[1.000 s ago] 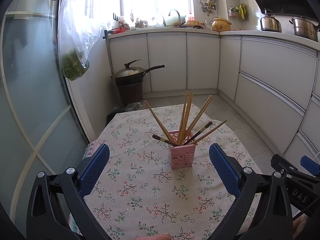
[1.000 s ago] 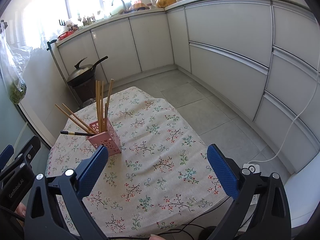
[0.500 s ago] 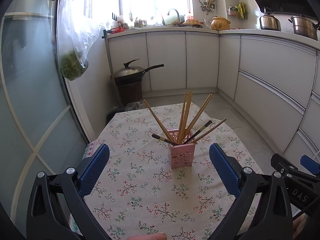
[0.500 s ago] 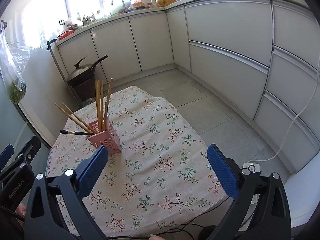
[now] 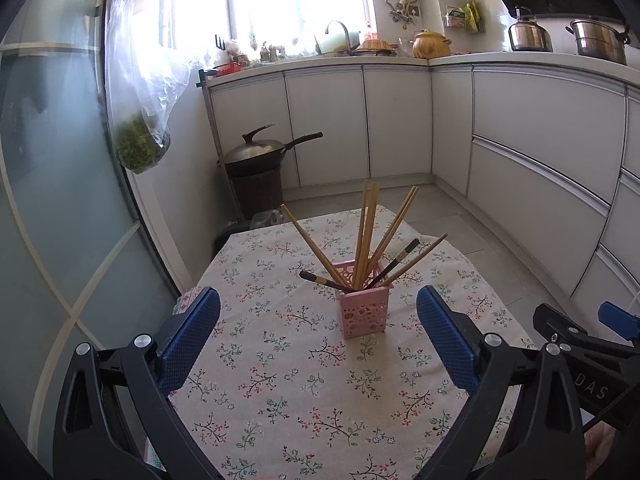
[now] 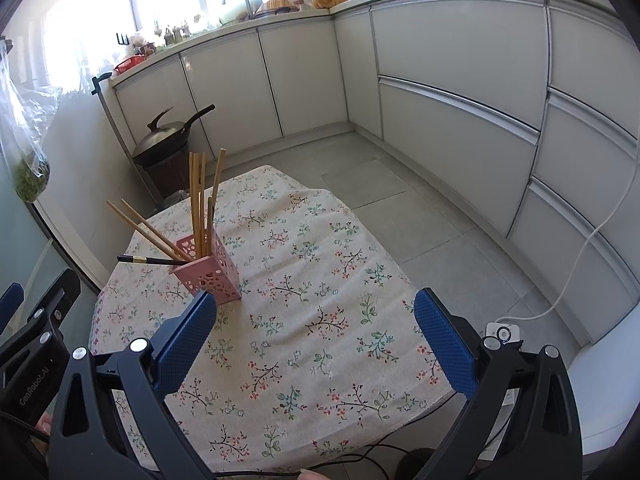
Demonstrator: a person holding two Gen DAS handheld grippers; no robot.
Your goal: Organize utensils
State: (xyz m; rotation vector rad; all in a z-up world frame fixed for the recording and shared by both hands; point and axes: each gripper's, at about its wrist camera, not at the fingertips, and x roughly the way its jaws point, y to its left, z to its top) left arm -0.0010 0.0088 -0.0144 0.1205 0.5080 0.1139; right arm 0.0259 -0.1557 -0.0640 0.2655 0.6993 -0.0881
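Observation:
A pink perforated utensil holder [image 5: 364, 312] stands upright on the floral tablecloth [image 5: 304, 392]. It holds several wooden chopsticks [image 5: 366, 236] and two dark chopsticks [image 5: 320, 280] that lean outward. It also shows in the right wrist view [image 6: 210, 268], at the table's left part. My left gripper [image 5: 318, 336] is open and empty, held back from the holder. My right gripper [image 6: 314, 338] is open and empty, with the holder just beyond its left finger [image 6: 184, 344].
A lidded wok on a dark stand [image 5: 260, 164] sits on the floor beyond the table. White kitchen cabinets [image 5: 540, 136] run along the back and right. A glass door with a hanging bag of greens [image 5: 140, 144] is at the left. A white cable [image 6: 580, 264] lies at the right.

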